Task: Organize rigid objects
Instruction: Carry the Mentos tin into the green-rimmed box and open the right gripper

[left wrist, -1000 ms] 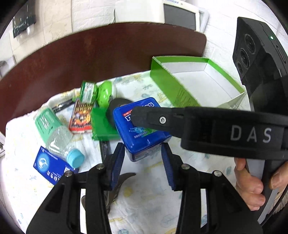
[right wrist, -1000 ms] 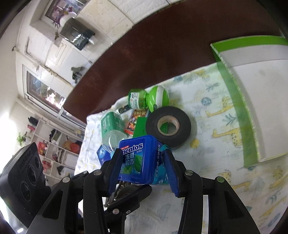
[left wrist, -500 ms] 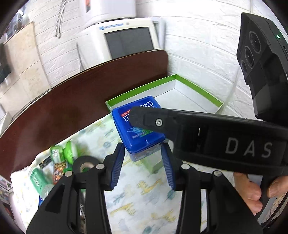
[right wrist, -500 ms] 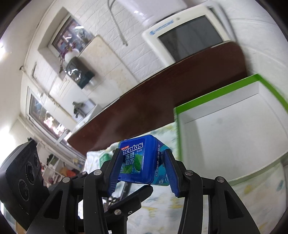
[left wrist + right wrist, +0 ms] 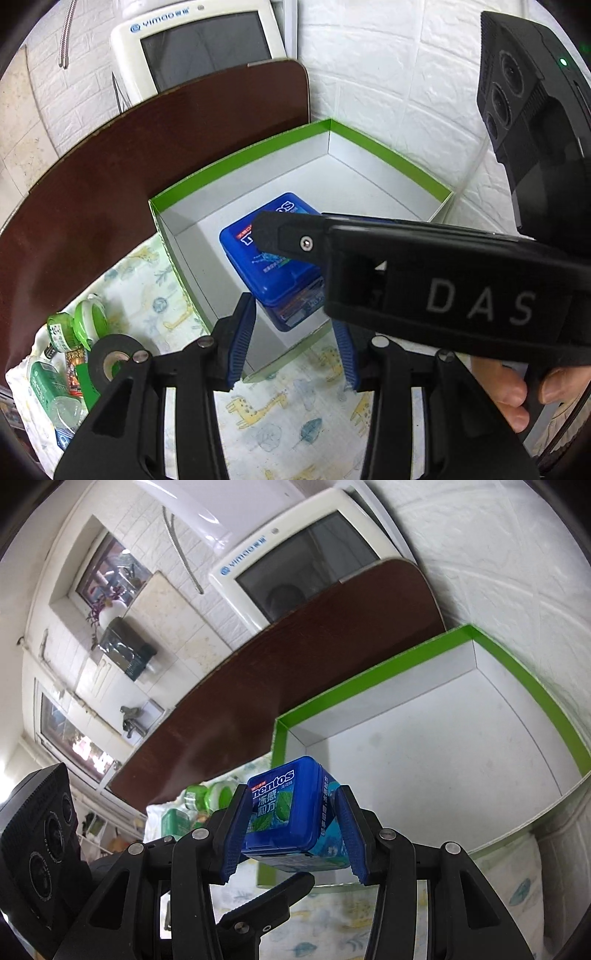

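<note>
My right gripper (image 5: 291, 834) is shut on a blue Mentos box (image 5: 291, 812) and holds it over the near left part of the green-rimmed white box (image 5: 436, 746). In the left wrist view the Mentos box (image 5: 269, 258) hangs above the floor of the green-rimmed box (image 5: 369, 184), with the right gripper's finger (image 5: 288, 236) across it. My left gripper (image 5: 295, 343) is open and empty, just below and in front of the Mentos box, at the green-rimmed box's near edge.
On the patterned cloth (image 5: 288, 413) at the left lie a black tape roll (image 5: 110, 358), a green jar with its lid (image 5: 74, 328), a clear bottle with a green label (image 5: 48, 387) and a small card pack (image 5: 75, 369). A dark brown table (image 5: 129, 158) and a white wall lie behind.
My right gripper lifted the Mentos box off the cloth and carried it right, over the green-rimmed box. My left gripper followed, still open.
</note>
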Tool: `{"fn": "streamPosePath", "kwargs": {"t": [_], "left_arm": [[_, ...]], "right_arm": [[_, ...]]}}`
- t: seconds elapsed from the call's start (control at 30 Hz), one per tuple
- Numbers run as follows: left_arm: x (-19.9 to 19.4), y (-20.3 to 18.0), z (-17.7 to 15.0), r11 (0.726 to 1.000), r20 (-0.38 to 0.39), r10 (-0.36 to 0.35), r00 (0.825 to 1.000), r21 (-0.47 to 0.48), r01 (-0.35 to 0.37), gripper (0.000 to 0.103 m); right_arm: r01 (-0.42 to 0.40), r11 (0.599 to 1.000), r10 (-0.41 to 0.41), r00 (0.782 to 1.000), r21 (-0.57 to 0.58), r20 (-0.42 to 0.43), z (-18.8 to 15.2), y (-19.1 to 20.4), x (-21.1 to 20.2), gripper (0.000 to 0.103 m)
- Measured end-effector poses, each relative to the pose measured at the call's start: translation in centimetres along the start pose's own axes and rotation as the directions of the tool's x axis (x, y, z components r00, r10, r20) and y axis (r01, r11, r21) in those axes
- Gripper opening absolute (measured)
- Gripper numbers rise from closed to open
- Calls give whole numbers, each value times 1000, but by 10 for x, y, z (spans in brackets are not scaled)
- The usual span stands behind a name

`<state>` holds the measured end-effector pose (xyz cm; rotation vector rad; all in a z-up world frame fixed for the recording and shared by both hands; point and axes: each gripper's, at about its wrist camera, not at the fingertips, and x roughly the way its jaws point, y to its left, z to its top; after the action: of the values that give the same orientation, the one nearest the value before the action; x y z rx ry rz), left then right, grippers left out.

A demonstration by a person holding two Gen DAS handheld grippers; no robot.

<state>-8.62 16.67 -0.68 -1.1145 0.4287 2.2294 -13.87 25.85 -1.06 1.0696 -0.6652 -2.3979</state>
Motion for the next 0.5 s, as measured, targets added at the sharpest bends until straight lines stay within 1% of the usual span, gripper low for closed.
{"fn": "streamPosePath", "kwargs": {"t": [0.17, 0.27, 0.37, 0.5], "left_arm": [[12, 6, -5, 1000, -36, 18, 999, -21, -19, 41], [12, 14, -6, 999, -37, 7, 999, -48, -8, 40], [12, 14, -8, 999, -42, 35, 999, -39, -36, 39], [12, 16, -11, 998, -38, 20, 999, -61, -22, 39]], "right_arm": [[-28, 999, 29, 999, 36, -42, -7, -16, 14, 49], [-41, 998, 44, 997, 46, -60, -11, -18, 23, 49], [-43, 999, 45, 997, 27, -66, -12, -13, 26, 49], [-36, 999, 37, 997, 12, -70, -15, -9, 28, 49]]}}
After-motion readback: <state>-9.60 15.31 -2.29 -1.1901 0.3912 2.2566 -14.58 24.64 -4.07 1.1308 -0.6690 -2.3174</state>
